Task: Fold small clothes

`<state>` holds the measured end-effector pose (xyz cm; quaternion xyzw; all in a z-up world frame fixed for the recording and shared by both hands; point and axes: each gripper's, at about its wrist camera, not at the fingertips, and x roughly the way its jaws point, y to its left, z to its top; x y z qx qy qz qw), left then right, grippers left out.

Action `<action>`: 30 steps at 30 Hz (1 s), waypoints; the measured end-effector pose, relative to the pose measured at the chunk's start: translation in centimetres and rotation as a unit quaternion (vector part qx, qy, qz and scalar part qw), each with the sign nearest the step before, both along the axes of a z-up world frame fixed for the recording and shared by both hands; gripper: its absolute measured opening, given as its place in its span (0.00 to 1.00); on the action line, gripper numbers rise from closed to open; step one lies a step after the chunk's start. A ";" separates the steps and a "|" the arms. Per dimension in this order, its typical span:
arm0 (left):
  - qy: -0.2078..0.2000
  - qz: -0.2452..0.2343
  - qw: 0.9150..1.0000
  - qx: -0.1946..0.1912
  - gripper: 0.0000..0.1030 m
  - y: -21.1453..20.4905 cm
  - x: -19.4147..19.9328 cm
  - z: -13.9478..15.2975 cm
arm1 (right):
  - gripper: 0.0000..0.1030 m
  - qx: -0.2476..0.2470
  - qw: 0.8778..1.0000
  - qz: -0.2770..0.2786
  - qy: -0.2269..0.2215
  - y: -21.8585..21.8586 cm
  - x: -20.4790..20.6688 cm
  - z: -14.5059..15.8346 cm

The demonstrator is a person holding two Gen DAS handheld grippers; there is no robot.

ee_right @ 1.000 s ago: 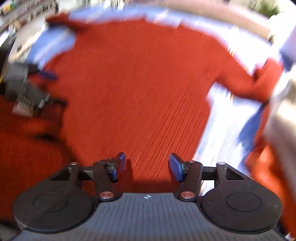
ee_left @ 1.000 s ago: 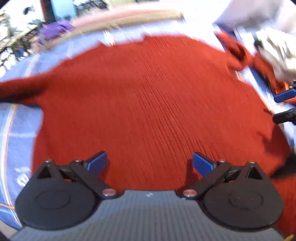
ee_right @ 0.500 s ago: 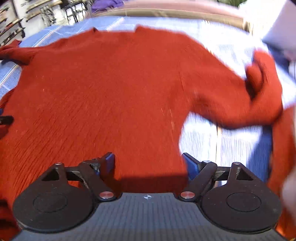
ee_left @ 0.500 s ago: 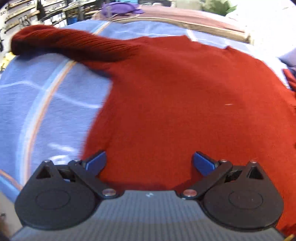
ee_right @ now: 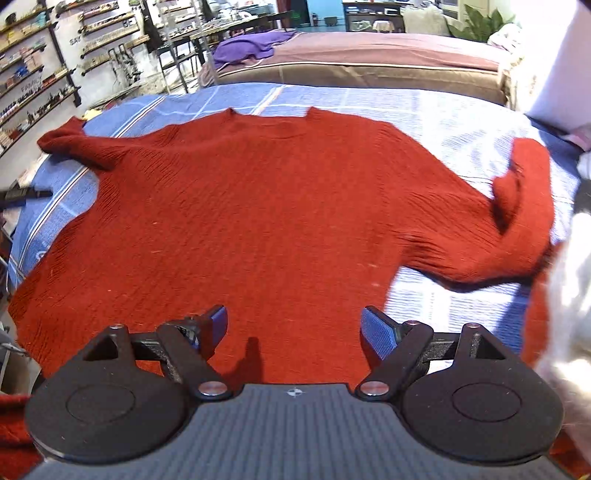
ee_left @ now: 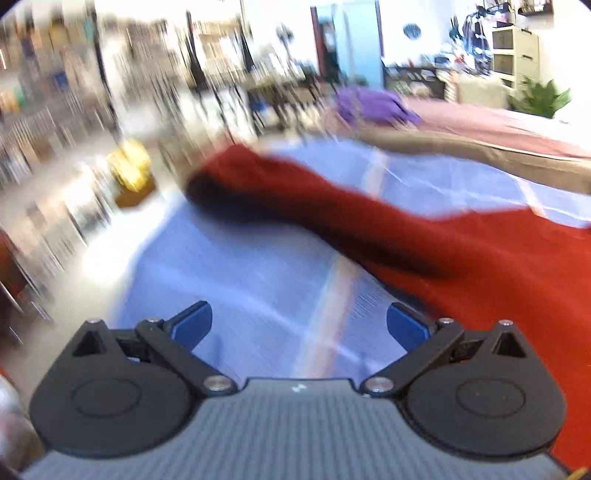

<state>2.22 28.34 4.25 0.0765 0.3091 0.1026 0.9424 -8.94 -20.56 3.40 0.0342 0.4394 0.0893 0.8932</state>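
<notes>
Red ribbed knit sweater [ee_right: 266,214] lies spread flat, front side down or up not determinable, on a blue bedspread with pale and orange check lines [ee_right: 436,114]. Neckline points to the far side; hem is at the near edge, just ahead of the right gripper.

Right gripper [ee_right: 293,326]: blue-padded fingers set wide apart, nothing between them. It hovers over the near hem of the sweater, centre-right of the body. A small shadow falls on the knit between the fingers. Contact with the fabric cannot be confirmed.

Left sleeve [ee_right: 70,146] of the sweater extends to the far left and ends in a crumpled cuff near the bedspread's edge. Right sleeve [ee_right: 517,221] runs to the right and doubles back on itself, with the cuff lifted in a loop above the bedspread. A blurred white mass at the far right edge of the right wrist view cannot be identified.

Left gripper [ee_left: 299,326]: fingers likewise spread wide, holding nothing. The view is heavily motion-blurred. It sits over bare blue bedspread [ee_left: 258,273], with the sweater's sleeve [ee_left: 295,192] lying ahead, running from far left toward the body at the right.

Background: a brown-covered bed or couch [ee_right: 369,62] beyond the bedspread, a purple garment [ee_right: 251,46] lying on its left end. Wall shelves with small items [ee_right: 40,77] on the far left. A green plant [ee_right: 480,22] at far right.
</notes>
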 end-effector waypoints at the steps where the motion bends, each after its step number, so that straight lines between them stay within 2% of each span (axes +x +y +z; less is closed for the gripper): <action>1: -0.012 0.000 0.999 0.039 1.00 0.4 0.9 0.4 | 1.00 0.003 1.000 0.006 -0.002 0.5 -0.1 -0.2; 4: -0.027 -0.029 0.988 0.150 0.98 1.2 3.3 1.3 | 1.00 0.017 1.000 -0.002 0.009 1.0 -0.2 -0.6; 7: -0.033 -0.100 0.965 0.238 0.97 0.3 5.1 1.0 | 1.00 0.039 0.998 -0.027 0.035 0.9 -0.4 -1.4; 10: -0.007 -0.160 0.923 0.349 0.94 -2.2 7.1 -1.3 | 1.00 0.055 0.995 -0.050 0.058 0.5 -0.9 -2.0; 13: 0.055 -0.188 0.885 0.422 0.77 -3.6 9.8 -4.7 | 1.00 0.054 0.994 -0.062 0.072 0.1 -1.5 -2.1; 14: 0.045 -0.194 0.881 0.428 0.67 -3.7 10.0 -4.8 | 1.00 0.053 0.994 -0.066 0.072 0.1 -1.6 -2.0; 15: 0.053 -0.186 0.881 0.431 0.49 -4.0 11.0 -4.8 | 1.00 0.051 0.994 -0.069 0.071 0.0 -1.8 -1.9; 16: 0.088 -0.166 0.882 0.433 0.10 -4.1 12.1 -4.8 | 1.00 0.050 0.994 -0.072 0.070 0.0 -1.6 -2.0; 17: 0.120 -0.154 0.887 0.418 0.08 -4.1 13.4 -4.5 | 1.00 0.051 0.994 -0.074 0.070 -0.1 -1.5 -2.0; 18: 0.133 -0.151 0.901 0.384 0.08 -4.0 13.8 -3.6 | 1.00 0.051 0.993 -0.077 0.071 -0.3 -1.6 -2.1; 19: 0.146 -0.138 0.922 0.331 0.07 -3.5 14.2 -2.1 | 1.00 0.054 0.993 -0.081 0.073 -0.4 -1.7 -2.3; 20: 0.168 -0.121 0.943 0.259 0.07 -3.1 14.7 -0.3 | 1.00 0.058 0.992 -0.084 0.075 -0.5 -1.7 -2.4; 21: 0.190 -0.108 0.962 0.166 0.07 -2.4 15.0 1.8 | 1.00 0.063 0.991 -0.087 0.077 -0.6 -1.7 -2.7; 22: 0.202 -0.106 0.971 0.071 0.07 -1.4 15.1 3.9 | 1.00 0.066 0.991 -0.089 0.078 -0.6 -1.7 -2.8; 23: 0.210 -0.103 0.972 -0.021 0.07 -0.6 15.2 5.7 | 1.00 0.070 0.990 -0.091 0.079 -0.7 -1.8 -2.9; 24: 0.214 -0.105 0.966 -0.097 0.07 0.1 15.3 7.2 | 1.00 0.073 0.990 -0.091 0.079 -0.7 -1.7 -3.0; 25: 0.219 -0.111 0.957 -0.153 0.07 0.5 15.3 8.3 | 1.00 0.074 0.990 -0.091 0.078 -0.7 -1.7 -3.0; 27: 0.231 -0.128 0.935 -0.238 0.07 0.3 14.7 9.9 | 1.00 0.075 0.990 -0.087 0.075 -0.6 -1.6 -3.1; 28: 0.236 -0.140 0.919 -0.282 0.07 -0.4 14.7 10.3 | 1.00 0.077 0.991 -0.085 0.073 -0.5 -1.5 -3.1; 30: 0.247 -0.150 0.882 -0.372 0.07 -1.2 13.8 10.2 | 1.00 0.082 0.991 -0.084 0.070 -0.5 -1.5 -3.2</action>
